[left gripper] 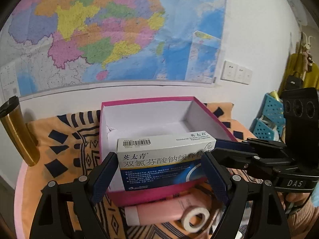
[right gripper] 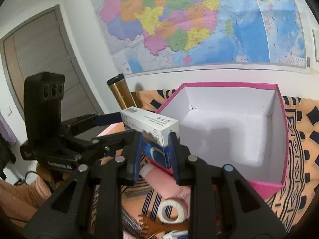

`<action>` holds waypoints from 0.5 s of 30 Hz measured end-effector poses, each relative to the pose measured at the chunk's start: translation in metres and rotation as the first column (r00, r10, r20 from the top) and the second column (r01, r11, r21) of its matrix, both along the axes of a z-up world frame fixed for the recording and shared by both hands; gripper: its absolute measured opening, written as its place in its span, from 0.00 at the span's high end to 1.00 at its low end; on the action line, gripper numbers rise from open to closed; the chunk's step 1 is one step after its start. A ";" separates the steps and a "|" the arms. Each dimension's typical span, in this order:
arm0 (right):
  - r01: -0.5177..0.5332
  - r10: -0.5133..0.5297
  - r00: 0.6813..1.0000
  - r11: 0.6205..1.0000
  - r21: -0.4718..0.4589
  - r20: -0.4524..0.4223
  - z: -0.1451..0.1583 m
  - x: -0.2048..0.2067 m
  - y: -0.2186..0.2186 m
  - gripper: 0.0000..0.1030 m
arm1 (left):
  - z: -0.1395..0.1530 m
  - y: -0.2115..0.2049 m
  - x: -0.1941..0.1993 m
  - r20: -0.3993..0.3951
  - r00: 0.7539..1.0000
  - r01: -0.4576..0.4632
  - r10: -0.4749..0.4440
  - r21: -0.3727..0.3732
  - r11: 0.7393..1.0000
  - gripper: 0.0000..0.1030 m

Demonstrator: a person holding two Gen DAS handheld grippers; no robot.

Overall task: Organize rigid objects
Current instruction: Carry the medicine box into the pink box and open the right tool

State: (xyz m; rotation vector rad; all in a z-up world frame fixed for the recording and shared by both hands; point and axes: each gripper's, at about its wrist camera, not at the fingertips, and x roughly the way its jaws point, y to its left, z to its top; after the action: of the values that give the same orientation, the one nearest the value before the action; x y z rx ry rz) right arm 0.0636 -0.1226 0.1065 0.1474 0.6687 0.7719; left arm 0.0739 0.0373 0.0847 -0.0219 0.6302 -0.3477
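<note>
A white and blue medicine box (left gripper: 163, 159) is held over the near edge of an open pink box (left gripper: 127, 101) with a white, empty inside. My left gripper (left gripper: 159, 176) is shut on the long ends of the medicine box. My right gripper (right gripper: 155, 155) is shut on the narrow right end of the same medicine box (right gripper: 153, 127); it shows at the right in the left wrist view (left gripper: 235, 147). The pink box (right gripper: 283, 119) lies right of the medicine box in the right wrist view.
A pink tube (left gripper: 159, 213) and a white tape roll (left gripper: 195, 219) lie on the orange patterned cloth (left gripper: 59, 139) in front of the pink box. A gold tumbler (left gripper: 18, 131) stands at the left. A spiral notebook (right gripper: 131, 225) lies near. Blue baskets (left gripper: 271, 117) stand at the right.
</note>
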 end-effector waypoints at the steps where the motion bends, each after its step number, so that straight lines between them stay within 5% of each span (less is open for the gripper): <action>1: 0.003 -0.003 1.000 1.000 0.003 -0.003 -0.001 0.002 -0.001 0.72 | -0.002 -0.001 0.006 -0.012 1.000 -0.007 0.007 0.002 1.000 0.17; 15: 0.016 -0.016 0.986 1.000 -0.002 -0.166 -0.046 0.061 0.007 0.72 | -0.036 0.006 0.048 -0.133 0.987 -0.081 0.085 0.035 0.996 0.18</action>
State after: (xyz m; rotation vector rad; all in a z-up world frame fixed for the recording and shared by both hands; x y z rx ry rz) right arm 0.1247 -0.1156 0.0604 0.2181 0.8251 0.7491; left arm 0.1221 0.0428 0.0490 -0.0437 0.7658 -0.2580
